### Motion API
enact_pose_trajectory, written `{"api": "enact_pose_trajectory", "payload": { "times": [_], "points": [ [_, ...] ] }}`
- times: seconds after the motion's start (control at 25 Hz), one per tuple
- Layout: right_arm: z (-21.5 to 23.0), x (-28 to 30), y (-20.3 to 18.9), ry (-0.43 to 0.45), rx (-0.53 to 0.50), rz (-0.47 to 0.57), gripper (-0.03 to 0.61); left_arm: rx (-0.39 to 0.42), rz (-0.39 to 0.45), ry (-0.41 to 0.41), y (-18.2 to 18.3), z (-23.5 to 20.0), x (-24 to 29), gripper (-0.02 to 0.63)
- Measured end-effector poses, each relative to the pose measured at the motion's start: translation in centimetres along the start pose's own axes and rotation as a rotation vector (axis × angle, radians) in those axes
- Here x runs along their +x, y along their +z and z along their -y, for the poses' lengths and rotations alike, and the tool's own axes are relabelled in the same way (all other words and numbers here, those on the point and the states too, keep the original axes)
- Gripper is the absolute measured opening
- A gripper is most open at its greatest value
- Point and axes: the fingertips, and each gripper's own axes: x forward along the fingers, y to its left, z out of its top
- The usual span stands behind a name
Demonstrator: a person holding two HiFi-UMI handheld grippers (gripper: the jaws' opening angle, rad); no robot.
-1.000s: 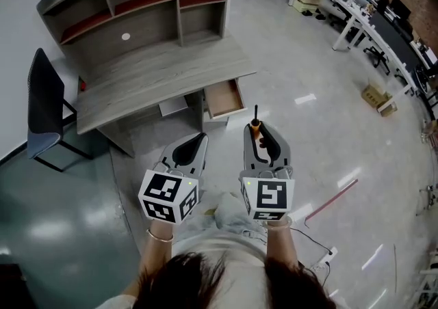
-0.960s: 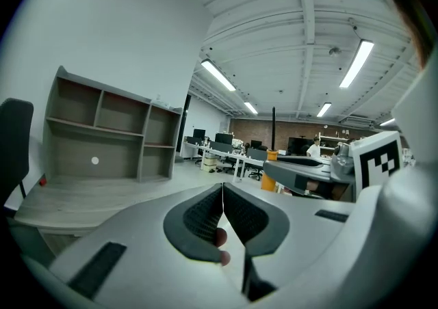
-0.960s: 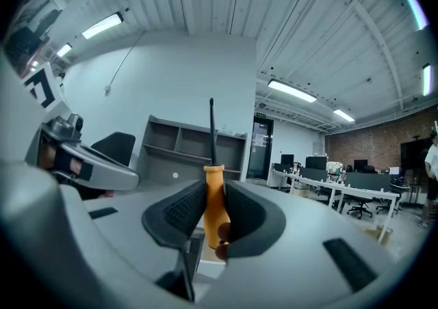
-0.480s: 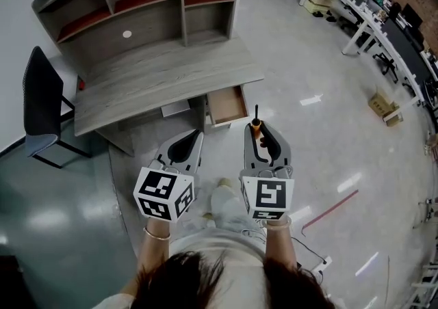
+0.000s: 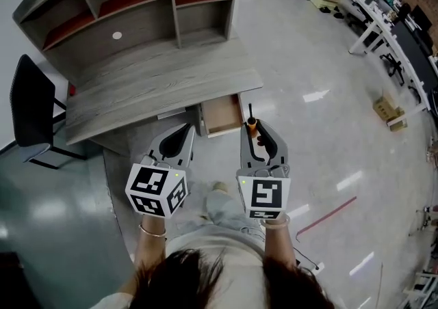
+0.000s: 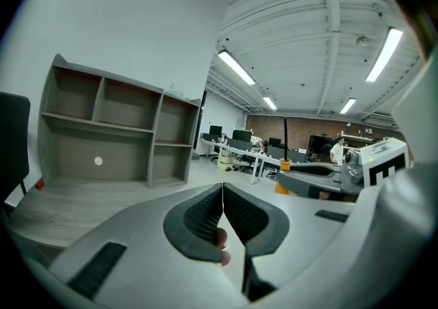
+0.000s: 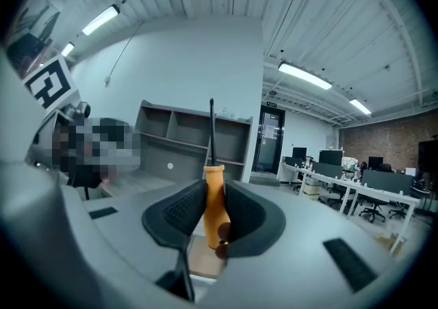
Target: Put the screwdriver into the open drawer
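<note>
1. Head view: I hold the right gripper (image 5: 256, 138) low in the middle of the picture, its fingers clamped on the screwdriver (image 5: 251, 124).
2. The screwdriver has a short orange handle and a thin dark shaft. The shaft sticks out past the fingertips toward 12 o'clock.
3. The open drawer (image 5: 223, 115) lies at about 11 o'clock from the tool, near it. It is a shallow pale wooden box, pulled out from under the grey desk (image 5: 150, 82).
4. The screwdriver is over the floor just beside the drawer's front, not inside it.
5. The left gripper (image 5: 182, 134) sits at 9 o'clock of the right one, level with it, below the desk edge.
6. A shelf unit (image 5: 137, 7) stands on the desk at 12 o'clock, and a black chair (image 5: 29, 106) at 9 o'clock.
7. Left gripper view: my left fingers are pressed together with nothing between them. At 3 o'clock the orange handle (image 6: 282, 185) shows in the other gripper.
8. Right gripper view: the ribbed pads squeeze the orange handle (image 7: 216, 199) from both sides. The handle stands upright and the dark shaft rises to 12 o'clock in front of the shelves.
</note>
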Motion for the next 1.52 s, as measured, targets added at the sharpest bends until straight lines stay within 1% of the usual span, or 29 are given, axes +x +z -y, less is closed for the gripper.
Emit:
{"api": "enact_pose_trajectory", "payload": {
  "times": [0.28,0.48,0.76,0.96,1.24,1.52],
  "points": [
    [2.4,3.9,-1.3,0.051,-0.019,-0.013,0.101,-0.014,-0.014,0.059,0.3,-1.3,4.2,0.017],
    [3.5,6.4,-3.1,0.100,-0.015,-0.037,0.101,-0.029,-0.025,0.113,0.2,-2.3,6.2,0.017],
    [3.2,9.4,-5.5,0.172,-0.036,-0.082,0.101,-0.059,-0.061,0.169,-0.7,-4.2,7.6,0.017],
    [2.4,11.4,-7.3,0.205,-0.077,-0.121,0.101,-0.070,-0.086,0.179,-1.4,-6.0,8.8,0.017],
    [2.2,14.9,-9.9,0.214,-0.142,-0.185,0.101,-0.066,-0.120,0.164,-1.2,-9.3,11.6,0.017],
    [2.0,17.4,-14.0,0.233,-0.221,-0.292,0.101,-0.094,-0.155,0.155,-2.7,-12.4,13.8,0.017]
  ]
}}
